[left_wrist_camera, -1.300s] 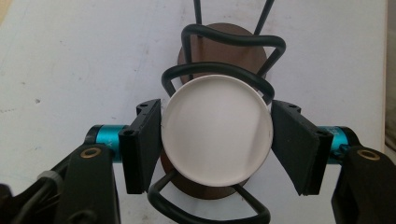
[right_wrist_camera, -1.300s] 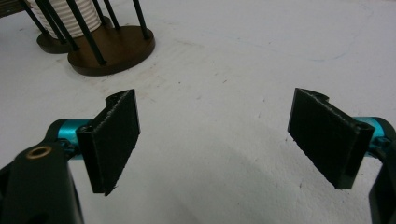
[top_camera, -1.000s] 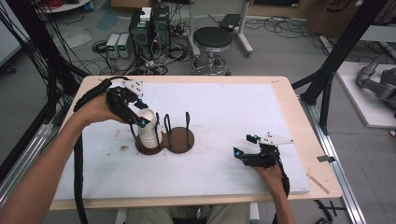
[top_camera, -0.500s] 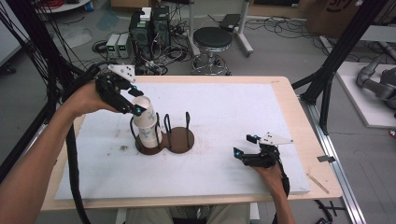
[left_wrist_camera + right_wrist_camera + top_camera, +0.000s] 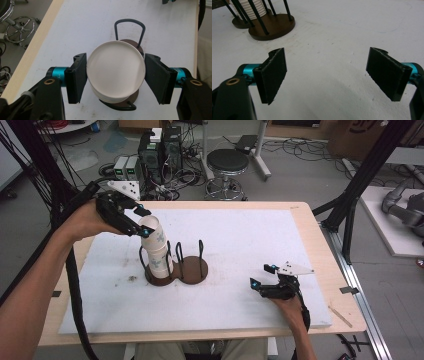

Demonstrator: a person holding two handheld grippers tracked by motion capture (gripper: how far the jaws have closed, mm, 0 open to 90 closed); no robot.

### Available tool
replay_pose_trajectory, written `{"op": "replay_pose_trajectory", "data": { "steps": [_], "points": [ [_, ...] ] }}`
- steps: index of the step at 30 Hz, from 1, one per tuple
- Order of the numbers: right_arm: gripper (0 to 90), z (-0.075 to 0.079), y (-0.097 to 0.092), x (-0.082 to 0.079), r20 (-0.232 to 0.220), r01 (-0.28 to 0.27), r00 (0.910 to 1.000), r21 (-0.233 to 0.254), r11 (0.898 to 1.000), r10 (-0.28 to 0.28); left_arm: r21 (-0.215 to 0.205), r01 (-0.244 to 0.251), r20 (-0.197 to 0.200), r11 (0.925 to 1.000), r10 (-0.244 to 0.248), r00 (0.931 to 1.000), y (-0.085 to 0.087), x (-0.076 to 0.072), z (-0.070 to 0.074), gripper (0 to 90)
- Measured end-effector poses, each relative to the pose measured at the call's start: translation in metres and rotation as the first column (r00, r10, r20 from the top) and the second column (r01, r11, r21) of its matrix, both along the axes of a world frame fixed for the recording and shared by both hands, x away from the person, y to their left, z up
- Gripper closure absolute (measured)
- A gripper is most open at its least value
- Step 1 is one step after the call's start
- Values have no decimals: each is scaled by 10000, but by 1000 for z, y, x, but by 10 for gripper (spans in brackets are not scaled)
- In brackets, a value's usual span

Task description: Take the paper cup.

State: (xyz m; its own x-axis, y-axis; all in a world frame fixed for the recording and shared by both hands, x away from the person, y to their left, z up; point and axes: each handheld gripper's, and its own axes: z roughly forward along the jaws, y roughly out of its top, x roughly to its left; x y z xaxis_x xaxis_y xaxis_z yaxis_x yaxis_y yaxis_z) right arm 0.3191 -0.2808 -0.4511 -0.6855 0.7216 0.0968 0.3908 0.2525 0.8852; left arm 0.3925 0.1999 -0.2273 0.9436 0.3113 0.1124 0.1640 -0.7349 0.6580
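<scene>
The left tongs (image 5: 142,222) were clamped on the top cup (image 5: 152,231) of a white stack (image 5: 159,260) standing in the left bay of a brown wire holder (image 5: 180,272). A second earlier the same tongs had sat low, close over the stack; half a second earlier they were already higher; now the cup was raised further — tilted, its rim up toward the hand, its lower part still within the stack. In the left gripper view the cup (image 5: 115,67) was seen from above, its round mouth between the two black pads (image 5: 78,76), the left pad pressed against the rim and the right one just beside it; the holder's wire loop (image 5: 130,27) and brown base showed behind and beneath.

The holder stood where it had been, on the white mat (image 5: 225,295) covering the bench (image 5: 310,220), its right bay unoccupied.

The right tongs (image 5: 265,277) were held apart with nothing between them — no change from either earlier picture — and rested low on the mat near the bench's front right, well apart from the holder. In the right gripper view the two pads (image 5: 273,75) stood wide over bare mat, with the holder (image 5: 272,25) and the ribbed stack (image 5: 247,8) at the upper left.
</scene>
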Motion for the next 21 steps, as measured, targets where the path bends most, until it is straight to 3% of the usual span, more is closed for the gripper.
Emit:
{"op": "replay_pose_trajectory", "data": {
  "steps": [10, 16, 21],
  "points": [
    [171, 0, 0, -1, 77, 80, 9999, 17, 10000, -80, -411, 82, 183, 9991, -75, 9998, -3, -10, 17, 369],
    [171, 0, 0, 0, -53, 132, 9999, -20, 9999, -132, -686, 170, 271, 9975, -152, 9995, -5, -26, 22, 369],
    [171, 0, 0, 1, -96, 143, 9999, -17, 9999, -144, -663, 258, 510, 9975, -224, 9984, -12, -41, 22, 368]
  ]
}}
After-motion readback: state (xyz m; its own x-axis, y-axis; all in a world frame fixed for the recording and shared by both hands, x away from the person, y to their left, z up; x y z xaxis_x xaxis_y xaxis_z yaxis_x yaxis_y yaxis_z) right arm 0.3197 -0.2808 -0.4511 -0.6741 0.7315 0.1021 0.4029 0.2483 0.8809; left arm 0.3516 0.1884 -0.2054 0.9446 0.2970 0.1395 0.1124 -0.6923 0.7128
